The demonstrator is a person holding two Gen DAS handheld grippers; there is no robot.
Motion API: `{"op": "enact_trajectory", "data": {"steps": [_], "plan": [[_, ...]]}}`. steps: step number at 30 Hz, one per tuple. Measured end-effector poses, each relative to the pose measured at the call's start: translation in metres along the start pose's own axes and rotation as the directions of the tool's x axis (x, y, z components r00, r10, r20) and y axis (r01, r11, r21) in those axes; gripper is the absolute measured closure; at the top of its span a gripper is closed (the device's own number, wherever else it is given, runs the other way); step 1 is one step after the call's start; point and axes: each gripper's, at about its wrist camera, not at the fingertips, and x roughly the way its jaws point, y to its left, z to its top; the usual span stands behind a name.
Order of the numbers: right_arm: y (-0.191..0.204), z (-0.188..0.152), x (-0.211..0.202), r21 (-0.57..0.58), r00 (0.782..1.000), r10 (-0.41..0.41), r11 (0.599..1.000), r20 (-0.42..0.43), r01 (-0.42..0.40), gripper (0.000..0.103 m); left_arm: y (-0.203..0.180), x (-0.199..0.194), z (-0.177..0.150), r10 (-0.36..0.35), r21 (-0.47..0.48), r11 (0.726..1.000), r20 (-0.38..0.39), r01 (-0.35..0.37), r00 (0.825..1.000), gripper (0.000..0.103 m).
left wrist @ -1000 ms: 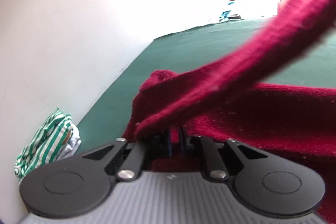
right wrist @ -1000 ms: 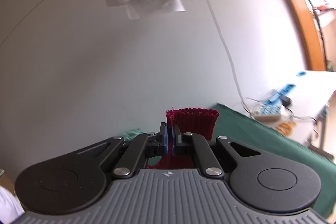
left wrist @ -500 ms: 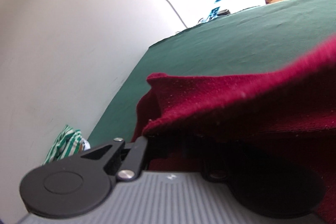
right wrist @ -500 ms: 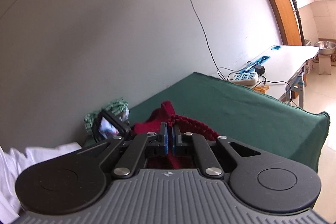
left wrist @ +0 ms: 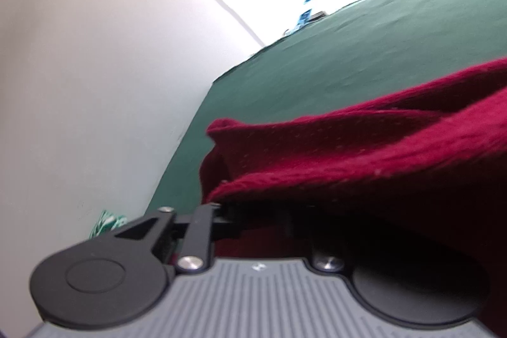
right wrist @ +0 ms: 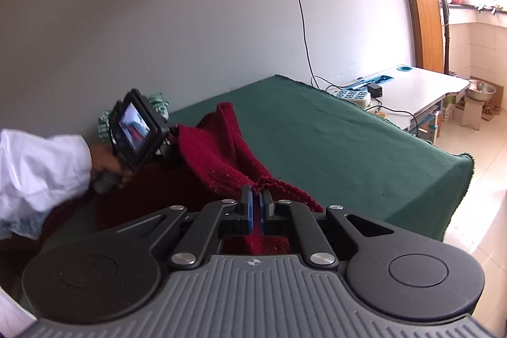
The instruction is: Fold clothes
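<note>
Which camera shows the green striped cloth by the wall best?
The right wrist view. There the striped cloth sits against the wall behind the left gripper, its bunched shape partly visible on both sides of the gripper's camera. The left wrist view catches only a blurred sliver beside its own housing.

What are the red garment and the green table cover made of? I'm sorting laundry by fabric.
Red sweater: looks like a chunky knit, wool or acrylic, with visible ribbing and a frayed edge. Green table cover: seems a matte woven or felt-like cloth with a raw edge.
</note>
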Motion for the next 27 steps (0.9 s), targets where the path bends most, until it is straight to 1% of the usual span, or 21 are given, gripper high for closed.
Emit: {"op": "enact_trajectory", "data": {"steps": [2, 4, 5, 6, 7, 8, 9, 10, 11, 12, 13, 15, 16, 19, 21, 24, 27], "plan": [[0.0, -0.007, 0.002, -0.019, 1.0, -0.015, 1.0, -0.016, 0.015, 0.099, -0.005, -0.004, 0.0, -0.016, 0.046, 0.999, 0.024, 0.015, 1.0, 0.057], [-0.002, -0.011, 0.007, -0.012, 0.999, -0.018, 1.0, -0.04, 0.018, 0.099, -0.011, -0.01, 0.0, -0.027, 0.097, 0.995, 0.047, 0.023, 0.999, 0.056], [-0.003, -0.013, 0.009, -0.008, 0.998, -0.02, 1.0, -0.052, 0.019, 0.099, -0.014, -0.014, 0.0, -0.036, 0.125, 0.992, 0.062, 0.028, 0.997, 0.052], [-0.004, -0.015, 0.011, -0.005, 0.998, -0.021, 1.0, -0.063, 0.021, 0.099, -0.016, -0.019, 0.0, -0.046, 0.15, 0.988, 0.079, 0.034, 0.996, 0.044], [-0.005, -0.017, 0.014, -0.001, 0.997, -0.022, 1.0, -0.075, 0.022, 0.099, -0.018, -0.025, 0.0, -0.056, 0.176, 0.984, 0.097, 0.038, 0.994, 0.041], [-0.007, -0.019, 0.016, 0.002, 0.996, -0.024, 1.0, -0.087, 0.024, 0.099, -0.02, -0.032, -0.001, -0.062, 0.204, 0.978, 0.118, 0.037, 0.991, 0.035], [-0.008, -0.02, 0.019, 0.006, 0.995, -0.025, 1.0, -0.099, 0.026, 0.099, -0.023, -0.039, -0.002, -0.067, 0.233, 0.972, 0.138, 0.034, 0.988, 0.029], [-0.009, -0.022, 0.021, 0.009, 0.994, -0.026, 1.0, -0.111, 0.027, 0.099, -0.027, -0.046, -0.004, -0.069, 0.27, 0.963, 0.16, 0.023, 0.985, 0.026], [-0.01, -0.024, 0.024, 0.013, 0.992, -0.027, 0.999, -0.123, 0.029, 0.099, -0.031, -0.052, -0.006, -0.071, 0.309, 0.951, 0.186, 0.01, 0.98, 0.019], [-0.011, -0.026, 0.026, 0.016, 0.991, -0.028, 0.999, -0.134, 0.031, 0.099, -0.035, -0.059, -0.009, -0.074, 0.346, 0.938, 0.213, -0.005, 0.974, 0.017], [-0.012, -0.028, 0.028, 0.02, 0.989, -0.03, 0.999, -0.146, 0.033, 0.099, -0.038, -0.065, -0.011, -0.077, 0.382, 0.924, 0.236, -0.02, 0.969, 0.017], [-0.015, -0.031, 0.033, 0.026, 0.985, -0.032, 0.999, -0.17, 0.037, 0.099, -0.038, -0.073, -0.014, -0.098, 0.42, 0.907, 0.248, -0.016, 0.964, 0.017], [-0.016, -0.033, 0.036, 0.03, 0.983, -0.032, 0.999, -0.181, 0.038, 0.098, -0.037, -0.077, -0.015, -0.11, 0.428, 0.904, 0.248, -0.007, 0.963, 0.017], [-0.019, -0.039, 0.043, 0.039, 0.976, -0.035, 0.998, -0.216, 0.045, 0.098, -0.026, -0.076, -0.013, -0.141, 0.407, 0.912, 0.21, 0.045, 0.967, 0.017], [-0.021, -0.04, 0.047, 0.048, 0.972, -0.03, 0.998, -0.232, 0.042, 0.098, -0.018, -0.071, -0.011, -0.157, 0.374, 0.924, 0.182, 0.079, 0.971, 0.017], [-0.024, -0.042, 0.05, 0.058, 0.966, -0.011, 0.998, -0.259, 0.026, 0.098, -0.009, -0.061, -0.006, -0.207, 0.309, 0.937, 0.118, 0.162, 0.971, 0.018], [-0.025, -0.042, 0.052, 0.055, 0.95, 0.017, 0.998, -0.312, 0.001, 0.097, -0.01, -0.057, -0.003, -0.231, 0.294, 0.936, 0.094, 0.194, 0.968, 0.017]]}}
